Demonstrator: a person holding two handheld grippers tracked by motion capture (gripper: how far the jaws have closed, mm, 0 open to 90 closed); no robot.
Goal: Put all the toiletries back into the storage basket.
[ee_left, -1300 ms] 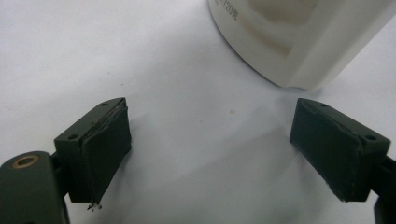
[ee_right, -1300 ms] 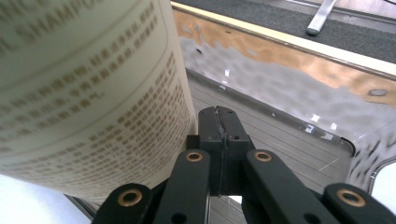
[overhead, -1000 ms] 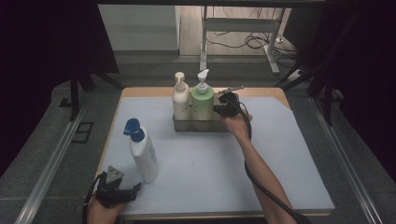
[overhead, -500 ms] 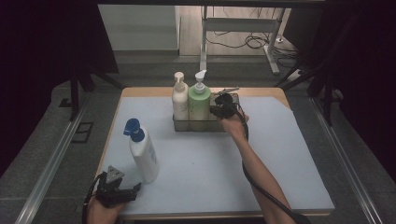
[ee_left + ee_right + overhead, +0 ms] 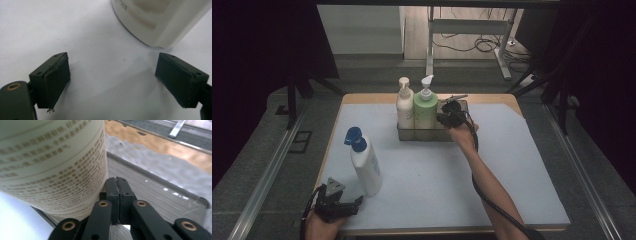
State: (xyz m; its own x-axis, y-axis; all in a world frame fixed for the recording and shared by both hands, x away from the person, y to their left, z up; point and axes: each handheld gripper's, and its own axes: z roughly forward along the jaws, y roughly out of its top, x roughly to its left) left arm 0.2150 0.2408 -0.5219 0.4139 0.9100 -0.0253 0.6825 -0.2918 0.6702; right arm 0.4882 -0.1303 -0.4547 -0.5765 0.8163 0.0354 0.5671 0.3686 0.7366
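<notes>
— So, where are we keeping the right gripper [image 5: 451,116]?

— We are holding it at the grey metal tray [image 5: 461,106], just beside the green pump bottle [image 5: 425,111] that is standing in it. Its jaws are pressed together with nothing between them, lying alongside the bottle's printed wall [image 5: 62,170] without gripping it.

— And what else is sitting in that tray?

— A cream pump bottle [image 5: 404,107] is standing upright in it, touching the green one on the far side from our gripper.

— What are we doing with the left gripper [image 5: 343,206]?

— We are resting it well apart from the tray, at the near edge of the pale blue mat [image 5: 512,165], jaws spread wide. The white bottle with a blue cap [image 5: 363,162] is standing just beyond them, its base [image 5: 160,22] outside the gap.
</notes>
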